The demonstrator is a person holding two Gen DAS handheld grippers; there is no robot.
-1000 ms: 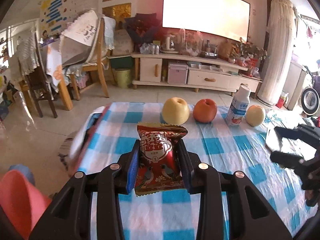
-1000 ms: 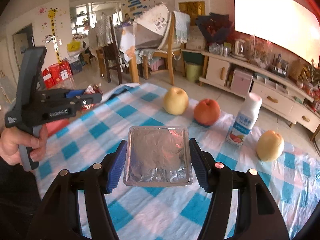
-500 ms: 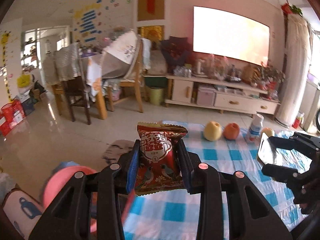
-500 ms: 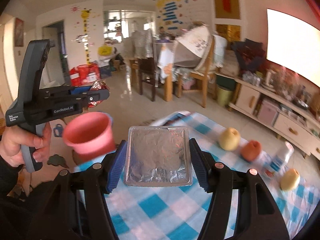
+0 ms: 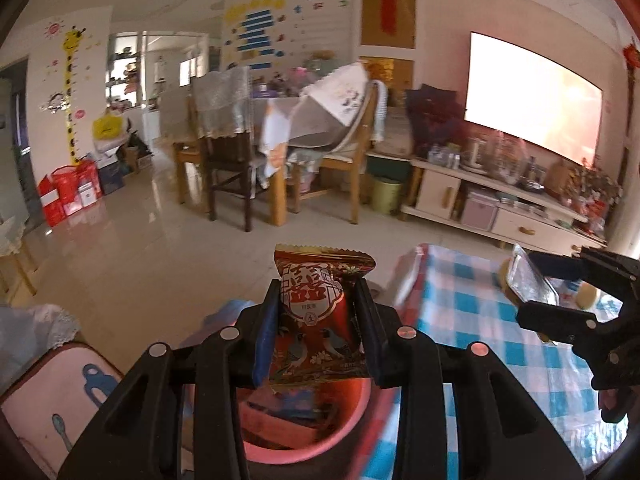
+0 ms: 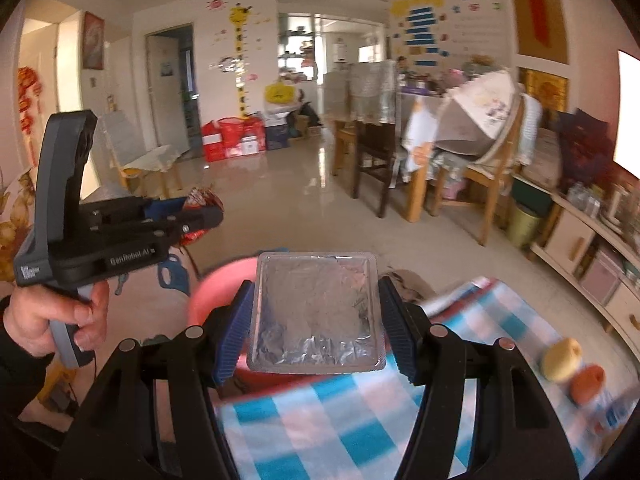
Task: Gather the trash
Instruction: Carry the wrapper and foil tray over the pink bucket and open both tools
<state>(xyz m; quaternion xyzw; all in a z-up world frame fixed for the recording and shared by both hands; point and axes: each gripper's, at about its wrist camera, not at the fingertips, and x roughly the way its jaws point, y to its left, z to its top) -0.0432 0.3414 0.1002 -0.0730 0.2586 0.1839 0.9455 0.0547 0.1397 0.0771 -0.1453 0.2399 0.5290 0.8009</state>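
With both pieces of trash lifted, only dropping remains. Left gripper (image 5: 318, 322) clenches a red printed snack wrapper (image 5: 316, 328) directly above the pink plastic bin (image 5: 280, 448) (some trash already inside); right gripper (image 6: 316, 320) clasps a silver foil blister sheet (image 6: 314, 312) over the bin's rim.

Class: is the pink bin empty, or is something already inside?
Not empty: the left wrist view shows reddish and blue items inside the pink bin, below the held snack packet.

Glossy tiled floor (image 5: 132, 248), wooden chairs (image 6: 476, 184), possibly bright screen (image 5: 532, 100) on wall
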